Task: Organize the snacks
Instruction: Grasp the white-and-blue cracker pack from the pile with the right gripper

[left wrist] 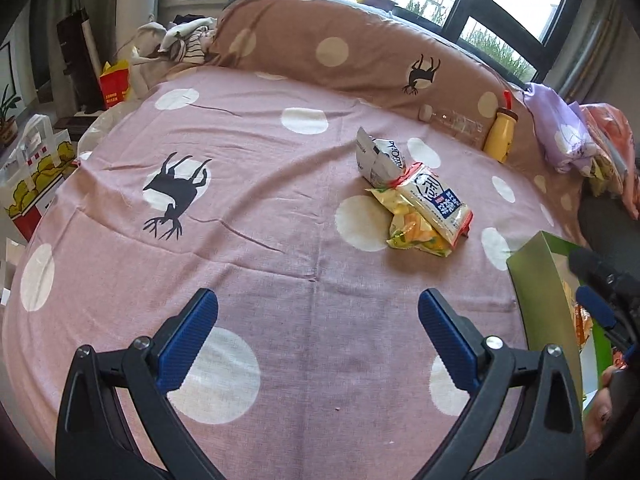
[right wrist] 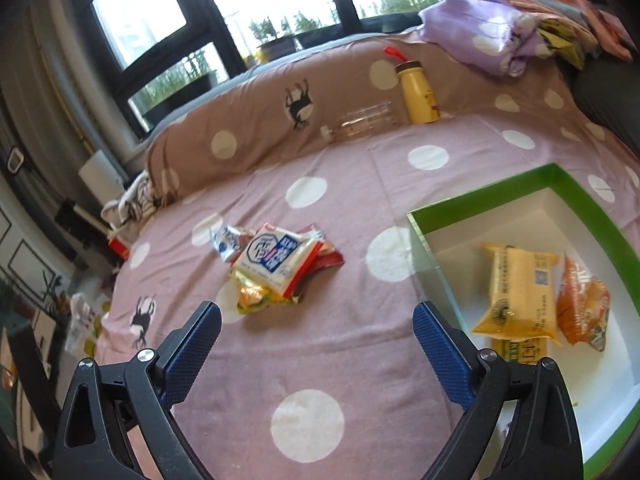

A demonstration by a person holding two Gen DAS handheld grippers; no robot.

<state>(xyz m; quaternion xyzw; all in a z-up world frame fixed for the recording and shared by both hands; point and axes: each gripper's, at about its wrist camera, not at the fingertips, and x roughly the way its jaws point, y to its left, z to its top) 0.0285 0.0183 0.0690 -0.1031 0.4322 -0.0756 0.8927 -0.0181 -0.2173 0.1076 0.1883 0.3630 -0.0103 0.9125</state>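
Observation:
A small pile of snack packets (left wrist: 420, 204) lies on the pink dotted bedspread: a white and blue packet (right wrist: 276, 258) on top, a yellow-green one (right wrist: 260, 300) under it, a silver-white one (right wrist: 228, 242) behind. A green box (right wrist: 556, 178) with a white inside holds a yellow packet (right wrist: 520, 292) and an orange packet (right wrist: 584, 308). My left gripper (left wrist: 318, 312) hangs open over bare bedspread, the pile ahead to its right. My right gripper (right wrist: 316, 316) is open and empty, between the pile and the box's near corner. The right gripper's blue pad (left wrist: 596, 308) shows at the box edge (left wrist: 536, 280).
A yellow bottle (right wrist: 416, 94) with a red strap and a clear bottle (right wrist: 360, 122) lie against the brown dotted bolster (left wrist: 340, 52). Folded lilac and orange cloths (right wrist: 500, 36) sit at the far right. Paper bags (left wrist: 36, 172) stand on the floor past the bed's left edge.

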